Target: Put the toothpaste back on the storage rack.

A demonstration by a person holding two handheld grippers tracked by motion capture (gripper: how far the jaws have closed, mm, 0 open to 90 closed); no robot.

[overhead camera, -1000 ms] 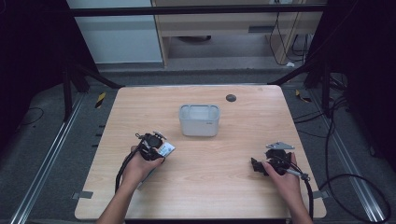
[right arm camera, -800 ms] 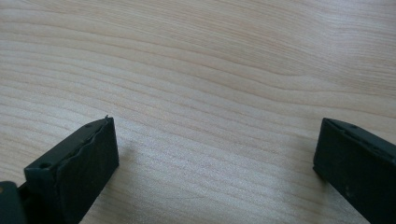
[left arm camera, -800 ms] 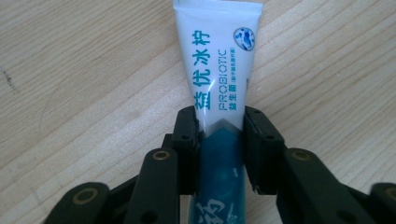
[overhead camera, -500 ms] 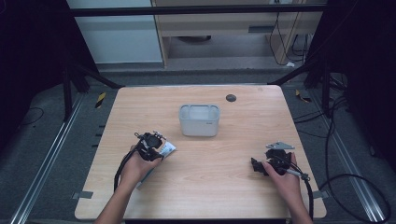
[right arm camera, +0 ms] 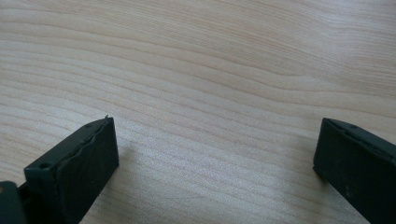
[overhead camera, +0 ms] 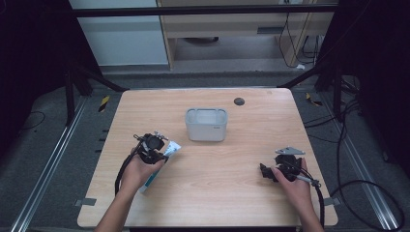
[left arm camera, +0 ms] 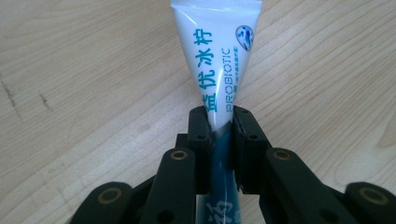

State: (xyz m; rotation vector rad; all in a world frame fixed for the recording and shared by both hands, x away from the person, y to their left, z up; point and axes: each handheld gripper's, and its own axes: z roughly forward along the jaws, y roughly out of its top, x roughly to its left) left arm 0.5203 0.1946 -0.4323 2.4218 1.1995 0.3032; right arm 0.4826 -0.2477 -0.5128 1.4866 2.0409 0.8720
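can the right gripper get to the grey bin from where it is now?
Probably yes. The right gripper is open and holds nothing, and bare table lies between it and the bin. The left gripper, shut on the tube, sits off to the other side.

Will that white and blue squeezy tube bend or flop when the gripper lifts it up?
Probably a little. The white and blue plastic tube narrows where the left gripper pinches it, so its wall looks soft. The long end beyond the jaws may sag slightly. Its flat crimped end makes rolling unlikely, and the glossy skin could slip in a loose grip.
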